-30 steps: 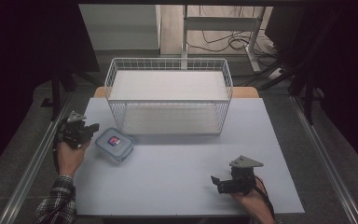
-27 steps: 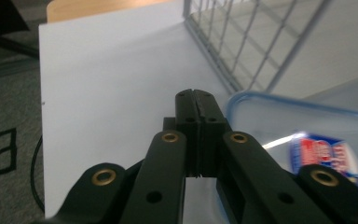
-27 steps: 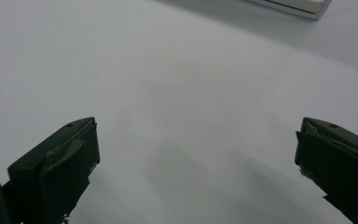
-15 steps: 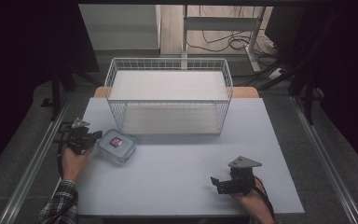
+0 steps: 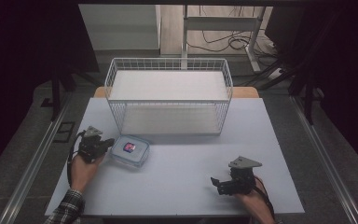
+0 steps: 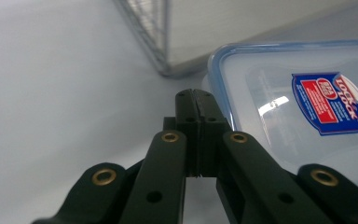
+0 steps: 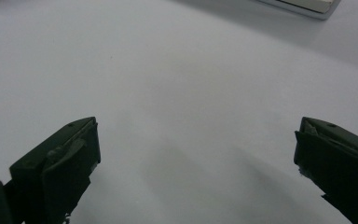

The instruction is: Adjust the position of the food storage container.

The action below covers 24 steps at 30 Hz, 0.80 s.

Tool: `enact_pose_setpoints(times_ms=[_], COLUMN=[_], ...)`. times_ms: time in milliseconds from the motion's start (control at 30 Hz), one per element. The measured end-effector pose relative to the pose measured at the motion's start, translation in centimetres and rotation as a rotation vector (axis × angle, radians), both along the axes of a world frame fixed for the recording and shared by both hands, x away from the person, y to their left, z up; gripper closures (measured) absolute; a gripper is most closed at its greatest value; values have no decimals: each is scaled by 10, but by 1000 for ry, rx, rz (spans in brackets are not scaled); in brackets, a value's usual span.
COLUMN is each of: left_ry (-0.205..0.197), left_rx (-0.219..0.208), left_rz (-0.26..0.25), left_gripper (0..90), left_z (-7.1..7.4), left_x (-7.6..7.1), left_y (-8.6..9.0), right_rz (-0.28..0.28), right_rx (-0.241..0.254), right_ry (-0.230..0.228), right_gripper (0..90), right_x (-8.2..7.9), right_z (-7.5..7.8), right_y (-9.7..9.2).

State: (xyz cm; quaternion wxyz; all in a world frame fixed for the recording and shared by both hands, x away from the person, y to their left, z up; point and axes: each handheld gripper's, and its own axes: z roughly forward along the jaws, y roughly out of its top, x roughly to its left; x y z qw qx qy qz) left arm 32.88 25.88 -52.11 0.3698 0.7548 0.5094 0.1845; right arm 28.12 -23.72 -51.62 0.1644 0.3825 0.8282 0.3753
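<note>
Left tongs point(image 5: 106, 143), held in the person's left hand point(image 5: 85, 169), sit at the left edge of the worktop point(image 5: 177, 186). In the left gripper view the jaws are pressed together with nothing between them, tips just beside the rim of the clear lidded food container point(image 6: 303, 112).

The food container point(image 5: 129, 150), blue-rimmed with a red-and-blue label, lies flat on the worktop, just in front of the left front corner of the white wire basket point(image 5: 168, 95), outside it. The basket appears to hold nothing.

Right tongs point(image 5: 218, 183) rest low at the near right of the worktop, well apart from the container. In the right gripper view the jaws stand wide over bare surface.

Judgement: step in hand is the approach to the container; with jaws closed at its edge, the left tongs may be nudging or positioning it. No grasp yet. Next move calls for opening the left tongs and taking the container's rim, or bringing the right tongs across, probably before lifting it toward the basket.
</note>
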Motion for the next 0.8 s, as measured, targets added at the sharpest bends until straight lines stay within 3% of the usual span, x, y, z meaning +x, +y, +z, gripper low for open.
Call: enact_pose_setpoints(times_ms=[333, 633, 800], left_ry=[8, 2, 7], left_rx=[10, -1, -21], left_rz=[-78, -141, -166], left_gripper=[900, 900, 900], left_z=[1, 3, 2], left_x=[-16, -34, -36], left_y=[-38, -73, -84], right_rz=[28, 50, 51], right_rx=[-10, -16, -21], right_ry=[-34, -26, -23], right_gripper=[1, 1, 2], right_x=[-1, -1, -1], right_z=[2, 1, 1], right_y=[0, -1, -1])
